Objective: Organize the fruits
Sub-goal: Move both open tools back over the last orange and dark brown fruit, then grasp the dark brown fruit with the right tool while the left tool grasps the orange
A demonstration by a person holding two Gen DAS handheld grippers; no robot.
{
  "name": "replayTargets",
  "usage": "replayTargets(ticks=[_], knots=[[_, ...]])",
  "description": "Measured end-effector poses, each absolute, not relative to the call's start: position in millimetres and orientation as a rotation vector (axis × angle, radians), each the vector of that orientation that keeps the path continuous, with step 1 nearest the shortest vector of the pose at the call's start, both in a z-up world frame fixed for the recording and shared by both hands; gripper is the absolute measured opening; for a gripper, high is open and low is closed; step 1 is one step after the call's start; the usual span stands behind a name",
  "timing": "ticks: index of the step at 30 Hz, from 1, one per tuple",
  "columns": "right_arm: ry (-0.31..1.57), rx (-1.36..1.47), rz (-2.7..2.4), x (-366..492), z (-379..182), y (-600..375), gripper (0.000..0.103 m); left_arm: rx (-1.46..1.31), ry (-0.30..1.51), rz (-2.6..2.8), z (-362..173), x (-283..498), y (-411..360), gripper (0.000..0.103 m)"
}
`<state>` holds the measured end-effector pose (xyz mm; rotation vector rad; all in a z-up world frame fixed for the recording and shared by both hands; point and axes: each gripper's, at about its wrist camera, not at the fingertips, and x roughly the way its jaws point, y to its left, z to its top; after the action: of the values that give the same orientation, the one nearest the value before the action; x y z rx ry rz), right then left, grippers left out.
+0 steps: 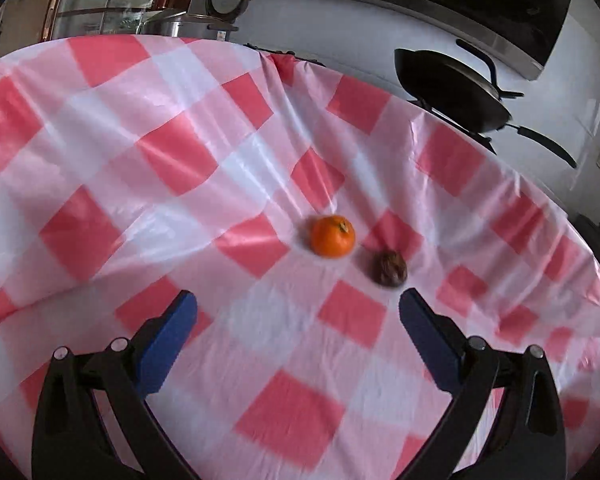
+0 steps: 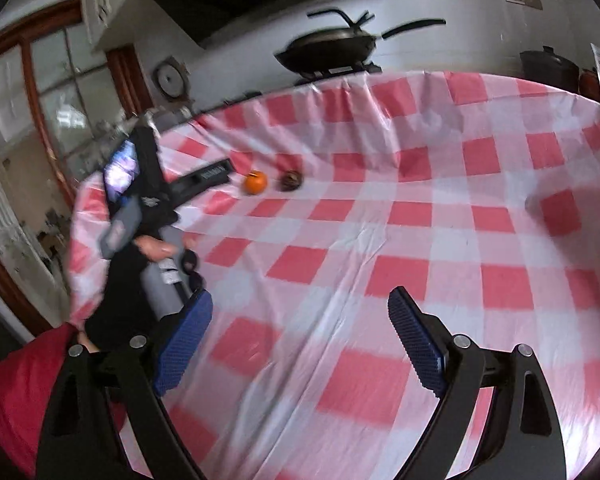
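Note:
An orange tangerine (image 1: 332, 236) lies on the red and white checked tablecloth (image 1: 140, 152), with a wrinkled dark brown fruit (image 1: 389, 267) just to its right. My left gripper (image 1: 298, 304) is open and empty, a short way in front of both fruits. In the right wrist view the tangerine (image 2: 255, 182) and the brown fruit (image 2: 291, 180) lie far off at the back left, beside the left gripper (image 2: 216, 172) held in a gloved hand. My right gripper (image 2: 300, 304) is open and empty above the cloth.
A black wok (image 1: 448, 88) sits on a stove behind the table, also in the right wrist view (image 2: 332, 50). A steel pot (image 1: 180, 24) stands at the back left. A dark clay pot (image 2: 548, 66) stands behind the table's right edge.

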<state>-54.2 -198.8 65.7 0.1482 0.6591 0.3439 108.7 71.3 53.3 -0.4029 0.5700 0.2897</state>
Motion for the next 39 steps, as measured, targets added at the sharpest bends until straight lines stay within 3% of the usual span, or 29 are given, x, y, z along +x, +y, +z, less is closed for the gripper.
replayTargets(ticks=[14, 19, 24, 28, 32, 39], knots=[[0.829, 0.090, 0.313, 155, 20, -97, 0.084, -0.498, 0.386, 0.385, 58, 82, 125, 0.101], [0.849, 0.076, 0.302, 211, 19, -61, 0.081, -0.576, 0.405, 0.422, 52, 82, 143, 0.101], [0.896, 0.041, 0.258, 244, 8, -45, 0.067, -0.619, 0.428, 0.432, 47, 84, 151, 0.101], [0.902, 0.012, 0.247, 257, 6, -36, 0.060, -0.606, 0.434, 0.418, 47, 86, 147, 0.101], [0.895, -0.055, 0.233, 254, 6, -27, 0.041, -0.586, 0.444, 0.398, 47, 88, 144, 0.101], [0.759, 0.157, 0.215, 170, 34, -97, 0.041, -0.562, 0.479, 0.375, 45, 92, 140, 0.101]])
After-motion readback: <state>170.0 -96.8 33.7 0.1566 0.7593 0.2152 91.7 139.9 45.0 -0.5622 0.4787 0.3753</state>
